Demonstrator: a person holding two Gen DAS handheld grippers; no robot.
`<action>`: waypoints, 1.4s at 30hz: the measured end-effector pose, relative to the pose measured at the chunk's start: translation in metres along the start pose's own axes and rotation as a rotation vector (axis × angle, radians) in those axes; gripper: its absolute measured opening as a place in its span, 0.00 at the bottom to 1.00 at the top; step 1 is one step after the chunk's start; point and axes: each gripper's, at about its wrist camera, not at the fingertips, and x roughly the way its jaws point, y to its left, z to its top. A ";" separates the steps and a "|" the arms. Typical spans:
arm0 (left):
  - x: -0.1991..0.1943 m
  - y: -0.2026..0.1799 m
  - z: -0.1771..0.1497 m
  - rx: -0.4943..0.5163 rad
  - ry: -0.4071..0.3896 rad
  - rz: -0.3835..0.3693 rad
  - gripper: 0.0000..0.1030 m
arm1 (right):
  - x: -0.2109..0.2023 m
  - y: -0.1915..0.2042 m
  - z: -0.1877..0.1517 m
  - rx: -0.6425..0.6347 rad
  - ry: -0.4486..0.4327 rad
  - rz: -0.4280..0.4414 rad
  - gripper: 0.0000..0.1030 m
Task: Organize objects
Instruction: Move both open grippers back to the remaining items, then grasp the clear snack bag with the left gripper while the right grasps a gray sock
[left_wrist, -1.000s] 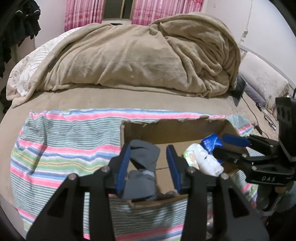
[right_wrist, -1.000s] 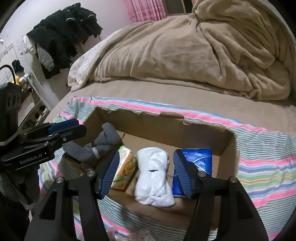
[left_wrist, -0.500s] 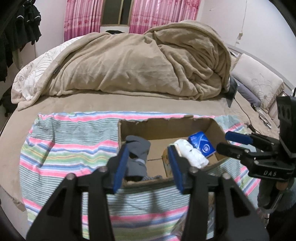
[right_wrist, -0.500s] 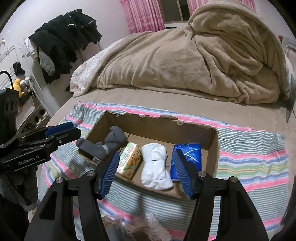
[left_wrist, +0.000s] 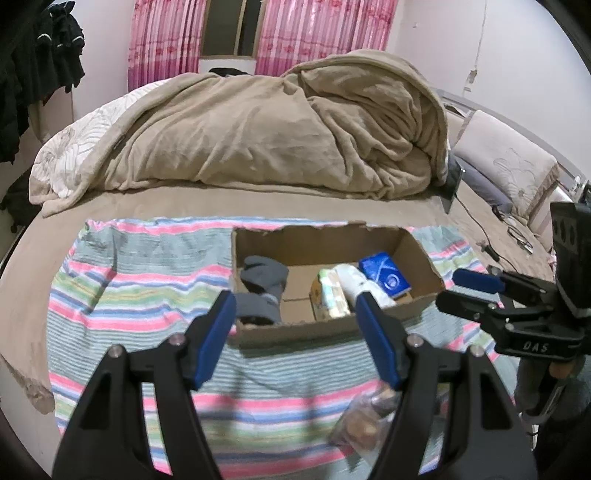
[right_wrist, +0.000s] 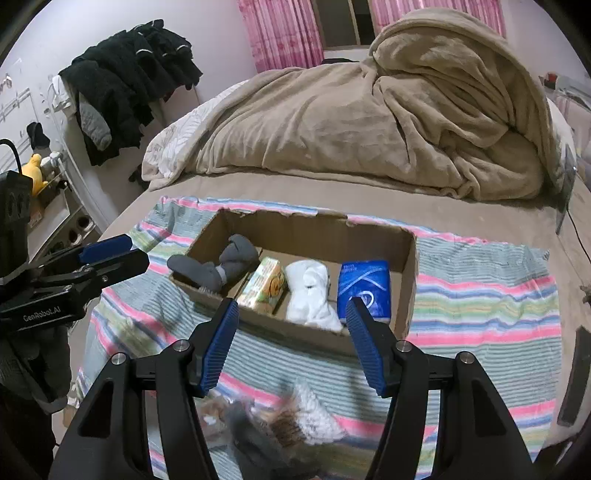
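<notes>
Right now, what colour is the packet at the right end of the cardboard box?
Blue with white markings; the packet shows best in the right wrist view.

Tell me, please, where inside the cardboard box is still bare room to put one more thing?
In the cardboard box, the bare floor lies between the grey socks and the green-yellow pack, clearer in the left view. The right side is crowded: pack, white socks and blue pack lie side by side.
</notes>
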 end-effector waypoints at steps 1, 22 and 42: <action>-0.001 -0.001 -0.003 -0.001 0.003 -0.002 0.67 | -0.001 0.001 -0.003 0.000 0.003 -0.001 0.62; -0.012 -0.023 -0.052 -0.006 0.079 -0.029 0.68 | -0.016 0.003 -0.052 0.019 0.046 0.007 0.64; 0.014 -0.053 -0.107 0.042 0.239 -0.083 0.68 | -0.004 0.003 -0.095 -0.008 0.141 0.038 0.64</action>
